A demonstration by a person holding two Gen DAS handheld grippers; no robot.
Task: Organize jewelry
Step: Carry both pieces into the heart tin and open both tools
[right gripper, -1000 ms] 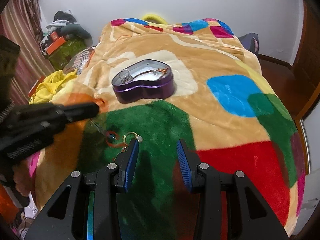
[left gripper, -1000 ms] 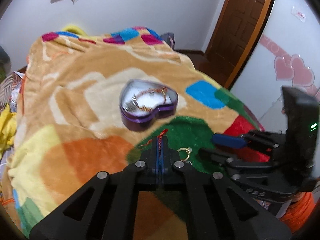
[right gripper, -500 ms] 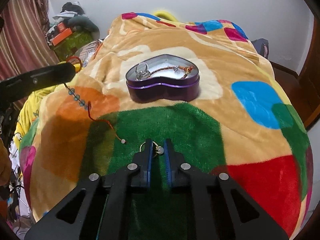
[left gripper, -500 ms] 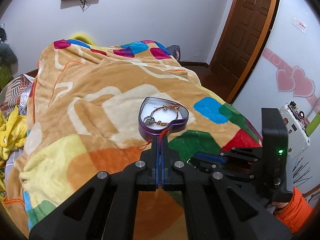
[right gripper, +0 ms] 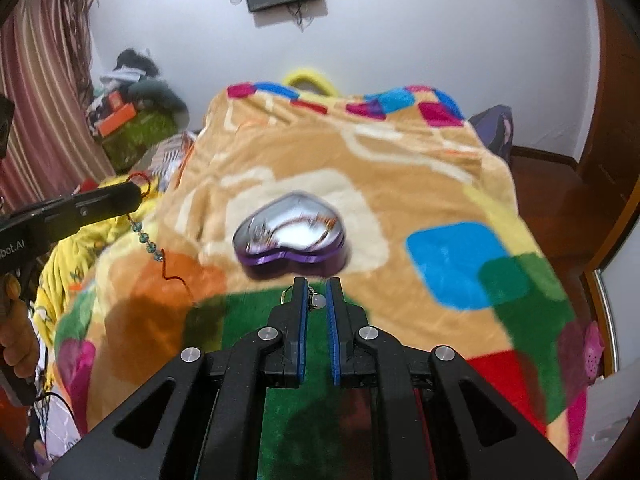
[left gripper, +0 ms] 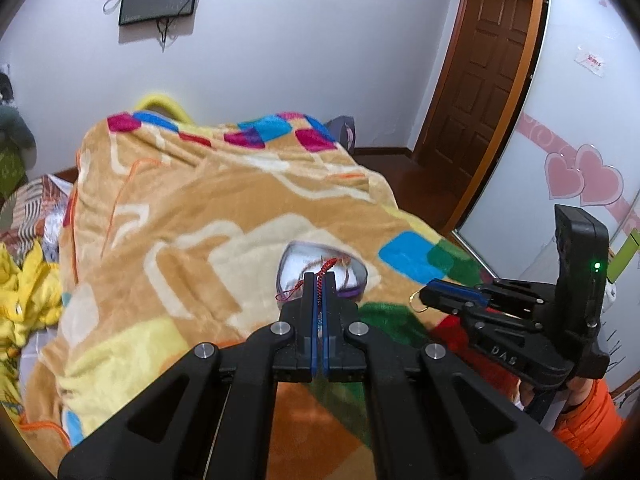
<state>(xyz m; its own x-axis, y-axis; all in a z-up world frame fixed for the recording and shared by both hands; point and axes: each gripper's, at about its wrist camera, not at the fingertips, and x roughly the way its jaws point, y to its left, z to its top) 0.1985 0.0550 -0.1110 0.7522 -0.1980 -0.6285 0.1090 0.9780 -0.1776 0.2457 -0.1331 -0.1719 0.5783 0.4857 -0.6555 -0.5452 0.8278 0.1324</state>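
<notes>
Clearly the step in hand is carrying two pieces to the heart-shaped tin (right gripper: 290, 236), and it looks best done one at a time. The left gripper (left gripper: 319, 280) has its tongs pinched tight on a red cord bracelet (right gripper: 150, 240), whose blue-green beads and loose tail hang below the tips, to the left of the tin. I would bring those tips over the tin's open middle and lower until the dangling tail pools inside before letting go; otherwise the cord may drape over the rim.

The right gripper (right gripper: 316, 292) holds its tongs narrow around a gold ring (left gripper: 418, 304) with a small pale bead, just in front of the tin. The grip appears slight, so a slow, level approach seems wise.

The tin is purple-walled with a shiny silver rim and pale lining, and sits on the cream patch of the patchwork blanket (right gripper: 440, 184). It already holds a beaded bracelet and a small silver piece; blur hides finer detail.
</notes>
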